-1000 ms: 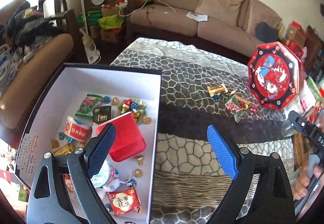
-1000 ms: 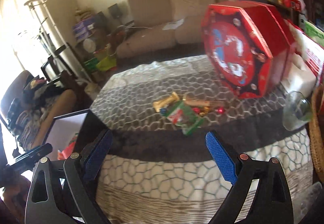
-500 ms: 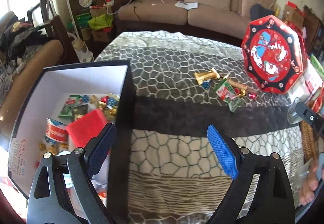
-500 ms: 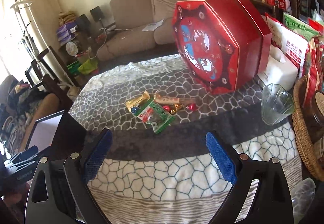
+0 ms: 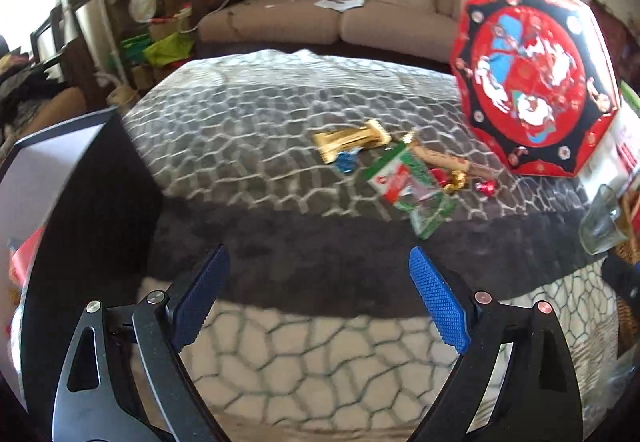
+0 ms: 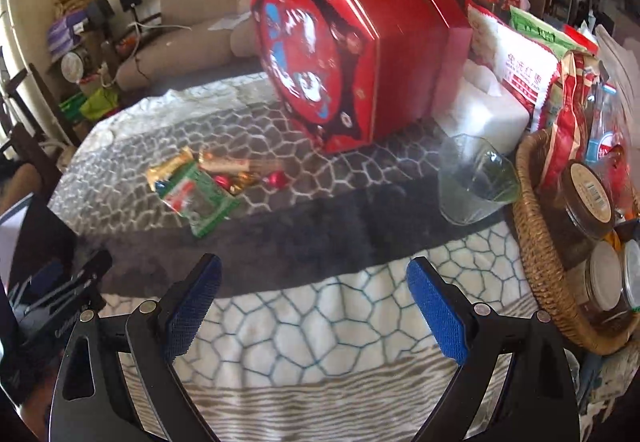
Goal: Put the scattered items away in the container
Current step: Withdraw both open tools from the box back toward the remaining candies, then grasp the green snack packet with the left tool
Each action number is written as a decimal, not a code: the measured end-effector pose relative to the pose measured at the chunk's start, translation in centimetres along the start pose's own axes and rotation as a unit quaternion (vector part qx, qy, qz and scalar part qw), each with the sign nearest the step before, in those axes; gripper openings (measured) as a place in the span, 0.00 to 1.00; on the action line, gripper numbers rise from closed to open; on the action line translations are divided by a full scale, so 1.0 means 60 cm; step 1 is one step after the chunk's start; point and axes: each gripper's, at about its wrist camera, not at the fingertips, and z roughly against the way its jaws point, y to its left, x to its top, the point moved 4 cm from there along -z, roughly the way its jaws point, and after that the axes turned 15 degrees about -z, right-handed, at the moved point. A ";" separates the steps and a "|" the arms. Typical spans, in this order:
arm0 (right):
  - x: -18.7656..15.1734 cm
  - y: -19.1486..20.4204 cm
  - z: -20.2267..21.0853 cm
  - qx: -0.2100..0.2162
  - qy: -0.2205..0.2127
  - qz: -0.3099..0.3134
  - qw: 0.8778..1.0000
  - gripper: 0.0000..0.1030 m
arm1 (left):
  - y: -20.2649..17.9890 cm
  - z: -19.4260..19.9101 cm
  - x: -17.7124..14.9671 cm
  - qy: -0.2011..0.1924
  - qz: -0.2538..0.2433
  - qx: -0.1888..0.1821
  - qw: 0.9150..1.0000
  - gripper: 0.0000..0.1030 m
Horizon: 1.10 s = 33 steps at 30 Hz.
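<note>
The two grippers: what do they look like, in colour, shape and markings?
The left gripper and the right gripper look the same: black arms with cut-out slots and round silver rivets. Each has two fingers faced with blue, finely textured pads. Seen from the right wrist, the left gripper's black body carries white lettering, too blurred to read.

Two wrist views angled down, near tabletop, sharing snack pile
</note>
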 end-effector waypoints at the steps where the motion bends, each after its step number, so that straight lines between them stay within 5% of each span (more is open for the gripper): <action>1: -0.001 -0.009 -0.007 -0.002 0.006 -0.008 1.000 0.93 | -0.009 -0.010 0.008 -0.009 -0.006 0.001 1.000 0.88; 7: -0.004 -0.040 -0.028 -0.009 0.031 -0.037 0.999 0.93 | -0.033 -0.096 0.039 -0.014 0.011 -0.001 1.000 0.88; 14: -0.010 -0.039 -0.046 -0.013 0.045 -0.033 0.998 0.93 | -0.038 -0.182 0.046 0.027 0.148 -0.077 0.986 0.88; 20: -0.017 -0.038 -0.059 -0.040 0.048 -0.003 0.998 0.93 | -0.057 -0.202 0.065 0.040 0.094 -0.031 0.994 0.87; 21: -0.017 -0.039 -0.059 -0.039 0.049 -0.004 0.998 0.93 | -0.055 -0.201 0.064 0.034 0.097 -0.028 0.994 0.82; 25: -0.018 -0.045 -0.062 -0.043 0.060 -0.009 0.997 0.93 | -0.047 -0.196 0.058 0.020 0.106 -0.014 0.994 0.28; 27: -0.017 -0.055 -0.061 -0.050 0.062 -0.021 0.997 0.93 | -0.043 -0.197 0.057 0.027 0.091 -0.020 0.995 0.11; 33: -0.013 -0.075 -0.053 -0.043 0.063 -0.052 0.996 0.93 | -0.015 -0.182 0.041 0.040 0.115 -0.066 0.990 0.01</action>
